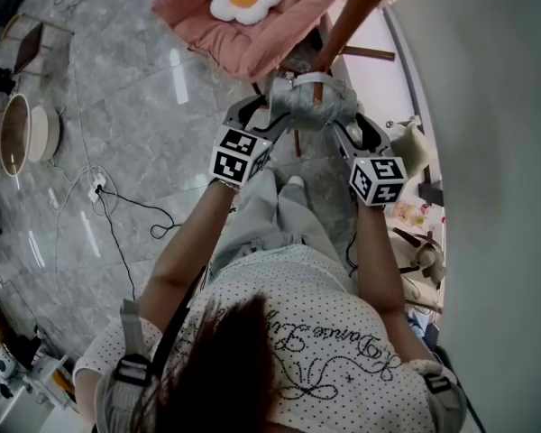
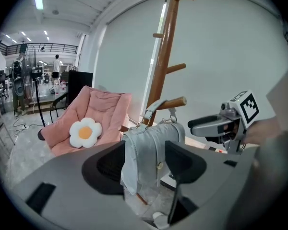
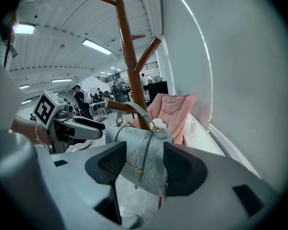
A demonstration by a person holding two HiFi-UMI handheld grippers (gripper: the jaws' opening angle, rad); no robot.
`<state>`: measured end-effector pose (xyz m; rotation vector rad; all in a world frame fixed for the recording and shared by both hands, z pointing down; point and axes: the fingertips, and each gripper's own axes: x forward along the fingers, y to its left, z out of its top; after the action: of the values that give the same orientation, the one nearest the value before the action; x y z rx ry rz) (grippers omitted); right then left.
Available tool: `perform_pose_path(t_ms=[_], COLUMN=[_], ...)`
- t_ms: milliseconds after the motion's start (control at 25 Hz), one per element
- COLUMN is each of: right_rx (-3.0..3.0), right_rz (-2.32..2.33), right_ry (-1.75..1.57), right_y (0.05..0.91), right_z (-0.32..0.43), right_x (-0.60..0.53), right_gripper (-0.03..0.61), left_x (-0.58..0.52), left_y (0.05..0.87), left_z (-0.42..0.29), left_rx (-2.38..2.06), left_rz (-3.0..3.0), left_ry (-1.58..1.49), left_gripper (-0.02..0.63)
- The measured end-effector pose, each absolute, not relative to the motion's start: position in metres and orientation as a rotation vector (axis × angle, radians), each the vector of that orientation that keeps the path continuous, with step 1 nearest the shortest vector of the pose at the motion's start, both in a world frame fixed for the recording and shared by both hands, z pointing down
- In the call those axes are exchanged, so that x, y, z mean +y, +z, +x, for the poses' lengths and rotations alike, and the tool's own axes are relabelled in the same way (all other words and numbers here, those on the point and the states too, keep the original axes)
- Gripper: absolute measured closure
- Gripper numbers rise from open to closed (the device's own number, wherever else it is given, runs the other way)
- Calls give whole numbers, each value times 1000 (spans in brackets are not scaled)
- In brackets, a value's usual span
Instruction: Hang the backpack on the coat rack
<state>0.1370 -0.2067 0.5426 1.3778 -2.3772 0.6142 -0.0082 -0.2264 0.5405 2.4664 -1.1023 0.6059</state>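
Beside backpack (image 1: 311, 105), left tongs (image 1: 257, 117), right tongs (image 1: 347, 126) agape

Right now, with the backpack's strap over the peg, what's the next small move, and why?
Probably draw both grippers straight back, clear of the backpack. Its strap already loops over the peg of the coat rack and the bag hangs from it. The left gripper and right gripper each have jaws apart, not pressing it, so nothing seems left to hold.
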Motion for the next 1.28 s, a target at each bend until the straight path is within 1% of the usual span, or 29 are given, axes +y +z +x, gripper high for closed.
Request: perform_pose_path(t_ms=[280,520,760,880,960,1240,1280], right_rx=[-2425,-2493,-2544,-2571,-2582,-2605,-2608], right_rz=[1408,1422,1480,1527,1550,1674,1685], right_ry=[576,574,487,421,367,193,179], right_y=[510,484,445,421,406,352,346], right_z=[136,141,143,144,145,149,150], right_x=[-201,-200,-195,-194,-194,-193,-192], right_gripper=[333,375,439,483,504,565,566], left_x=[-218,-221,-217,-217,-219,-219,-220], left_y=[506,476,441,425,408,366,359], left_z=[-9,-8,-8,-8,-8,-17,-17], left_rx=[-1140,-1216,-1266,-1315,-1349,-1418,-1435], left_rz=[2515,2556,2612,2648,2675,2688,2697], left_ry=[551,460,393,408,361,246,226], left_gripper=[364,371,421,479,516,554,559])
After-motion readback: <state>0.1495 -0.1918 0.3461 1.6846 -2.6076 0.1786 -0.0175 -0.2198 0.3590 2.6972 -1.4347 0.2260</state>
